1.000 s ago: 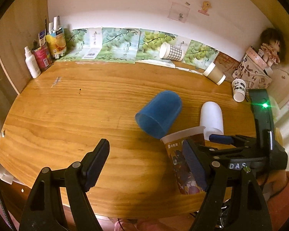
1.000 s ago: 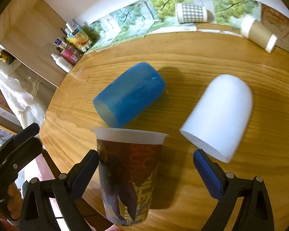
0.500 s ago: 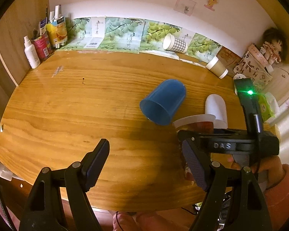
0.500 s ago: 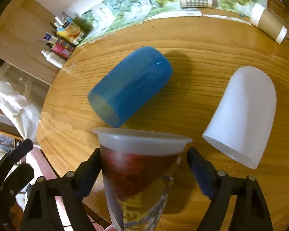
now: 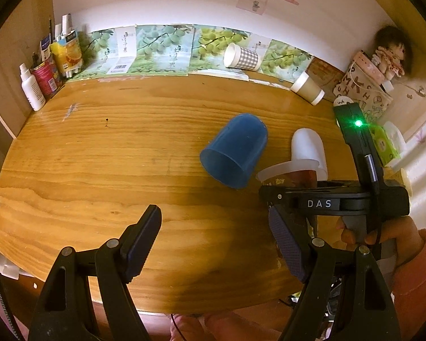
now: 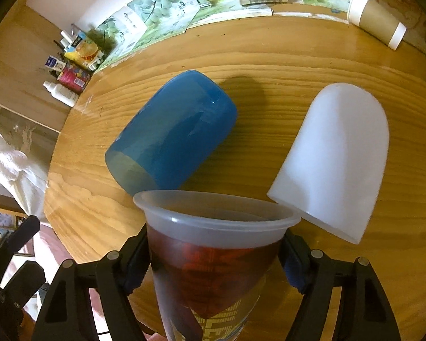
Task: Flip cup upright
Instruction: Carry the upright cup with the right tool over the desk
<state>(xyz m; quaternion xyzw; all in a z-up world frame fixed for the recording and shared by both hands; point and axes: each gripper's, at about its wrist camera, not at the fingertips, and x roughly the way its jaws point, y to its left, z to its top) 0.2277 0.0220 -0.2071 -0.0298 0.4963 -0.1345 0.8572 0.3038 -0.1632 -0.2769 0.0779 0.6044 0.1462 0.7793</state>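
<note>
A printed plastic cup (image 6: 215, 267) with a clear rim and dark red-brown sides stands with its mouth up, and my right gripper (image 6: 213, 261) is shut on its sides. In the left wrist view the cup (image 5: 289, 172) shows just above the right gripper's black body. A blue cup (image 6: 173, 133) lies on its side behind it, also in the left wrist view (image 5: 234, 150). A white cup (image 6: 335, 153) lies on its side at the right. My left gripper (image 5: 215, 244) is open and empty over the table's front.
The wooden table (image 5: 113, 153) carries bottles and cartons (image 5: 51, 65) at the far left, a checked paper cup (image 5: 242, 56) and a brown paper cup (image 5: 308, 88) lying at the back, and a doll with a bag (image 5: 375, 71) at the right.
The right gripper has closed from open onto the printed cup and come nearer to it. The left gripper has stayed open and pulled back slightly.
</note>
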